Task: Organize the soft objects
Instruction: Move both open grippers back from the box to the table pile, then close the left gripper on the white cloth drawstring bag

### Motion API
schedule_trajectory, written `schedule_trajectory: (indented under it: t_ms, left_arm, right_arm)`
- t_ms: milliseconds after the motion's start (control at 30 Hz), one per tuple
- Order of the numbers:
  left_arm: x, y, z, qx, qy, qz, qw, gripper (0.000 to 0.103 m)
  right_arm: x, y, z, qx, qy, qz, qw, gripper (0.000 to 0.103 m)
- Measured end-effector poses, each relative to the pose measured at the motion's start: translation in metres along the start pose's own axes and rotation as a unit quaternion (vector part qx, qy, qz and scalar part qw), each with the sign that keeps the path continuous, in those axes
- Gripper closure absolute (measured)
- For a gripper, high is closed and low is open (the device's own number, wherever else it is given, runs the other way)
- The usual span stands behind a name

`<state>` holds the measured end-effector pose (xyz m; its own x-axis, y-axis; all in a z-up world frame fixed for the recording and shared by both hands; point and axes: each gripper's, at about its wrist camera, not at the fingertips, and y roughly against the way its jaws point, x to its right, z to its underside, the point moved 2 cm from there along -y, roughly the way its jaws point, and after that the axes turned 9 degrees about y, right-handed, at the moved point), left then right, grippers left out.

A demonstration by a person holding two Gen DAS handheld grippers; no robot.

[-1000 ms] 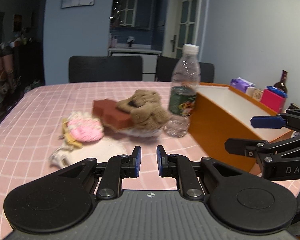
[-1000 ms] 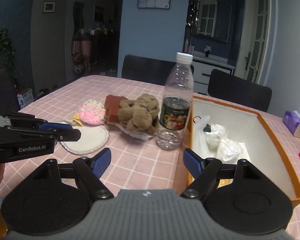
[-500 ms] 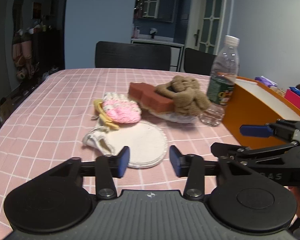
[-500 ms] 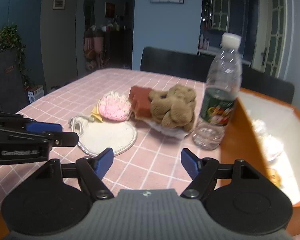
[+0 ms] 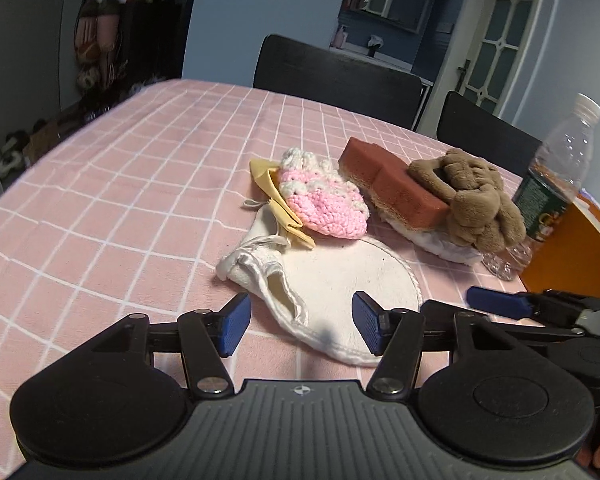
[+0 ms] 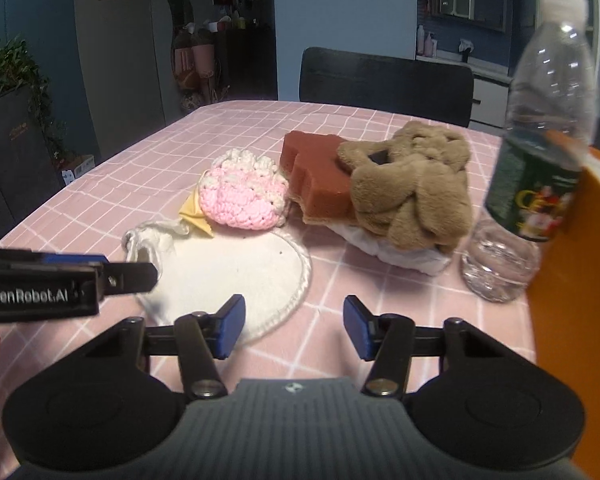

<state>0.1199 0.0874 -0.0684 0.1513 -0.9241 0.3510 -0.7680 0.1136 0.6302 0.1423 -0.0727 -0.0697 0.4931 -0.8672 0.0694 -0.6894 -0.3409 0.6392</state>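
Two grippers: being held low over the table
Left gripper: jaws being opened, nothing gripped; white round pad lying just ahead
Right gripper: jaws being narrowed, empty; pad's edge at left fingertip

Ahead and right of the jaws: upright bottle touching an orange box. Beneath: pink checked cloth. Far ahead: black chairs.

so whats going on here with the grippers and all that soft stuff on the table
A person holds both grippers low over the white round pad. The left gripper has just been opening, the right gripper closing; both are empty. The pink crochet piece, sponge and brown plush lie untouched beside the orange bin.
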Motion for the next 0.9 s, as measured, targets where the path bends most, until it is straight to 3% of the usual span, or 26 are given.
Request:
schedule_trajectory:
  t_ms: [167,267,400,533,633,833,900]
  left_arm:
    - [0.003,-0.018,0.003,-0.029,0.007,0.005,0.9996,0.037]
    - [0.009,-0.021,0.006,-0.015,-0.014,-0.014,0.9997,0.045]
    - [0.014,-0.023,0.006,-0.012,-0.013,-0.015,0.9997,0.052]
    - [0.018,-0.025,0.006,-0.007,0.002,-0.018,0.9998,0.066]
    - [0.019,-0.025,0.01,-0.008,0.009,-0.009,0.9999,0.091]
    - [0.017,-0.013,0.012,0.015,-0.002,-0.021,0.9997,0.099]
    - [0.013,-0.002,0.009,0.024,-0.003,-0.016,0.9996,0.099]
  right_arm:
    - [0.003,-0.026,-0.004,-0.026,-0.017,-0.017,0.999,0.069]
    - [0.001,-0.031,-0.002,-0.025,-0.019,-0.029,0.999,0.082]
    - [-0.003,-0.033,-0.002,-0.021,-0.01,-0.033,0.999,0.087]
    - [0.0,-0.033,-0.001,-0.018,-0.016,-0.043,0.999,0.088]
    - [-0.003,-0.032,0.0,-0.014,-0.008,-0.043,0.999,0.089]
    - [-0.01,-0.029,0.001,-0.014,0.001,-0.046,0.999,0.087]
    - [-0.011,-0.023,0.0,-0.019,0.008,-0.037,0.999,0.081]
